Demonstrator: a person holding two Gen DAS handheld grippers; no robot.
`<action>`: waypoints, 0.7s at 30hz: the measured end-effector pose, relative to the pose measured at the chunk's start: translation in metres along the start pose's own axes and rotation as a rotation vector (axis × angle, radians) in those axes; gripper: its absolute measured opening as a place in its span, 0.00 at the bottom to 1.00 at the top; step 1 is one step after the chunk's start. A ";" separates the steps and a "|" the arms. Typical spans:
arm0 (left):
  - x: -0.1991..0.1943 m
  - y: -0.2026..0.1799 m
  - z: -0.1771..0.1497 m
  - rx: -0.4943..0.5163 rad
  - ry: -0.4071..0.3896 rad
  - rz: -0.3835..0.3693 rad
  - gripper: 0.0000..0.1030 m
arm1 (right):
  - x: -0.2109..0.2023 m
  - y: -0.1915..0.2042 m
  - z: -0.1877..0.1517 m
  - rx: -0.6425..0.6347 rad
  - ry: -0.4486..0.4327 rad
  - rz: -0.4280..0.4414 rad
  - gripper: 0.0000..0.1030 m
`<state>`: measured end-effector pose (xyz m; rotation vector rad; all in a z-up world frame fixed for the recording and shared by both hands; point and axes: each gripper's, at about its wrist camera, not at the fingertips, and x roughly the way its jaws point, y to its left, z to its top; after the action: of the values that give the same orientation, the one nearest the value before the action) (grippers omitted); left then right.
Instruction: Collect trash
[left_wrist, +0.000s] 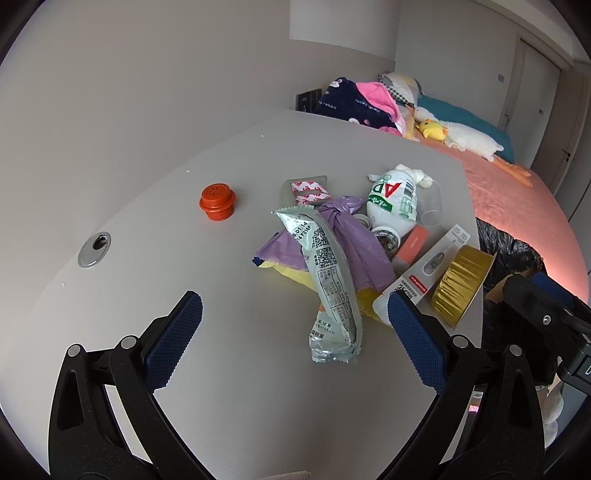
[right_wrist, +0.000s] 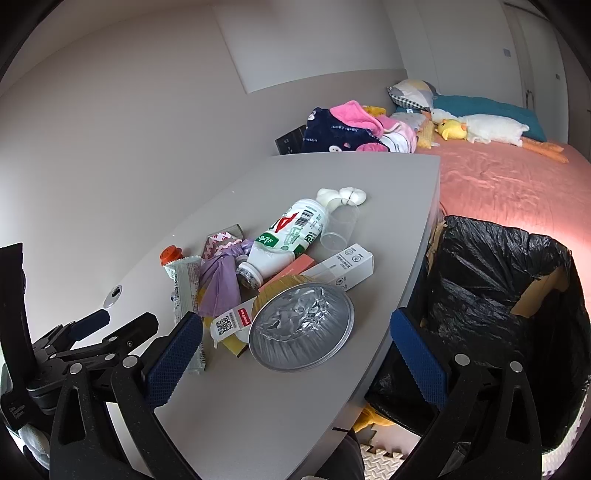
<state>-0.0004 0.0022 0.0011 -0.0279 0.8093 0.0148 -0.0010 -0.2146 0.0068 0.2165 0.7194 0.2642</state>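
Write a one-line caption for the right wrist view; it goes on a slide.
Open right gripper faces a foil tray among table litter, beside a black-lined bin.

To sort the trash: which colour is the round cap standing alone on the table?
The cap is orange-red; the left wrist view shows it best.

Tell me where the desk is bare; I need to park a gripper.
Bare: the near desk in front of the silver wrapper, and the left side around the orange cap and grommet. Crowded: the right edge by the bin.
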 end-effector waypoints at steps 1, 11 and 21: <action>0.000 0.000 0.000 0.000 0.000 0.000 0.94 | 0.000 0.000 0.000 0.000 0.000 0.000 0.98; 0.000 -0.001 0.000 0.003 0.001 -0.001 0.94 | -0.001 -0.002 -0.001 0.002 -0.003 -0.003 0.98; 0.003 0.002 -0.003 -0.021 -0.006 -0.032 0.94 | 0.008 -0.009 -0.003 0.005 0.017 -0.013 0.98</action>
<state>0.0000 0.0040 -0.0032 -0.0602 0.8028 -0.0069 0.0044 -0.2202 -0.0025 0.2149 0.7380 0.2523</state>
